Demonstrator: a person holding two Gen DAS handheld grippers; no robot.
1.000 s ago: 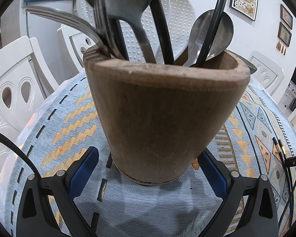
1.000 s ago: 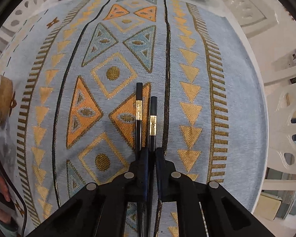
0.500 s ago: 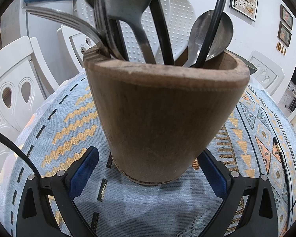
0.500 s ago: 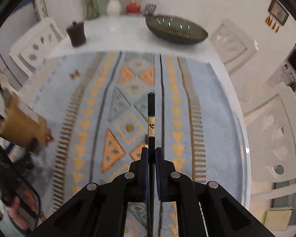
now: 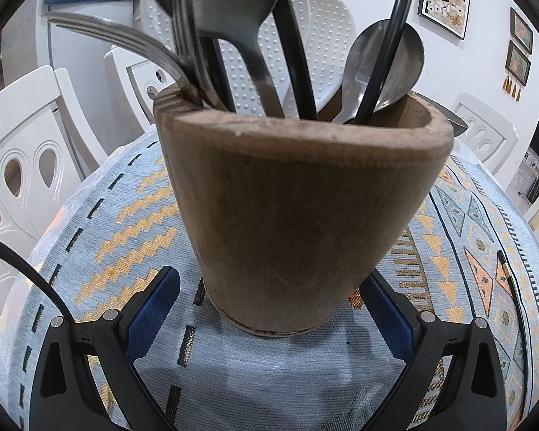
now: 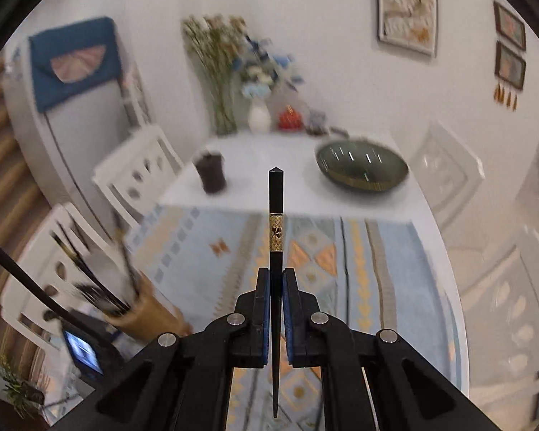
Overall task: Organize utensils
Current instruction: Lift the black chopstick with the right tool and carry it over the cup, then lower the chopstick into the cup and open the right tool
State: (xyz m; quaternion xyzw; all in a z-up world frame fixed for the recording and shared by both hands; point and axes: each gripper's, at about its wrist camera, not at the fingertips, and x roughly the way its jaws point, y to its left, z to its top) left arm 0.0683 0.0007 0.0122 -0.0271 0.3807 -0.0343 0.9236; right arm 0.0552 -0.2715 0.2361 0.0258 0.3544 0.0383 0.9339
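Note:
A wooden utensil holder (image 5: 302, 212) stands on the patterned tablecloth (image 5: 125, 222), filled with forks (image 5: 125, 39), spoons (image 5: 381, 64) and black handles. My left gripper (image 5: 269, 298) is open, its blue pads on either side of the holder's base, not pressing it. My right gripper (image 6: 276, 280) is shut on a black chopstick with a gold band (image 6: 276, 222), held upright above the table. The holder shows blurred at lower left in the right wrist view (image 6: 143, 309). A second black chopstick (image 5: 508, 280) lies on the cloth at the right.
White chairs (image 5: 21, 158) ring the table. A dark green bowl (image 6: 361, 170), a dark cup (image 6: 210, 174) and a vase of flowers (image 6: 258, 115) stand at the table's far end. Framed pictures (image 6: 404, 7) hang on the wall.
My right gripper has lifted one chopstick off the cloth and tilted up, leaving the other lying there. The left gripper and holder have not moved.

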